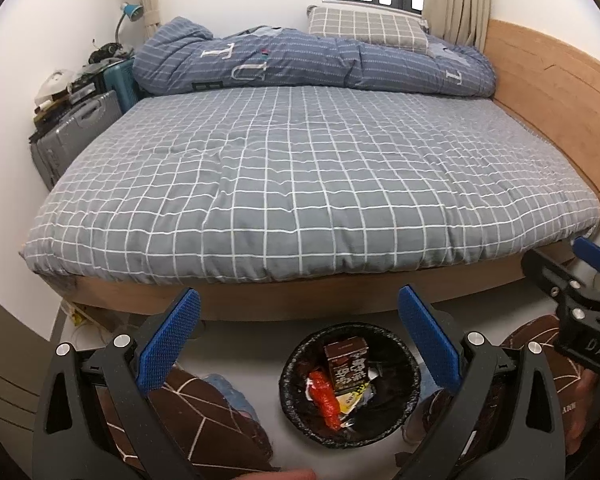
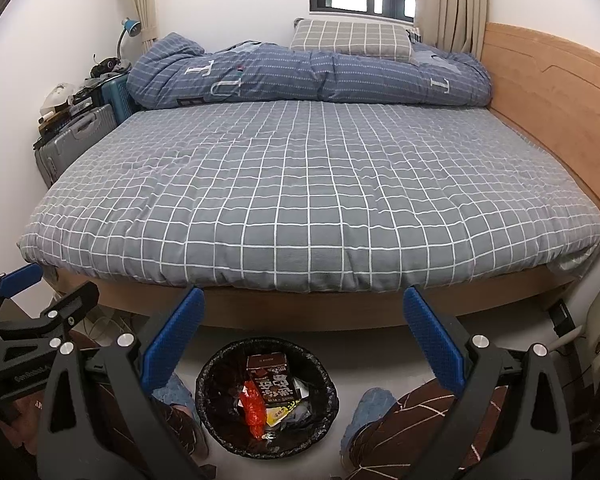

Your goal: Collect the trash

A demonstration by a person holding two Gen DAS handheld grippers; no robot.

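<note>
Both tongs, left tongs [image 1: 300, 344] and right tongs [image 2: 304, 340], gape wide and empty above the round black-lined trash bin [image 1: 296, 408], which holds a brown carton [image 1: 346, 364] and red wrapper [image 1: 324, 398], dropped between them for collection.

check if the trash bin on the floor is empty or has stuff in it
Not empty: the trash bin holds a brown drink carton, a red wrapper and other scraps.

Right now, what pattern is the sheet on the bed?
Grey sheet with a white grid check, clearest in the right wrist view.
</note>
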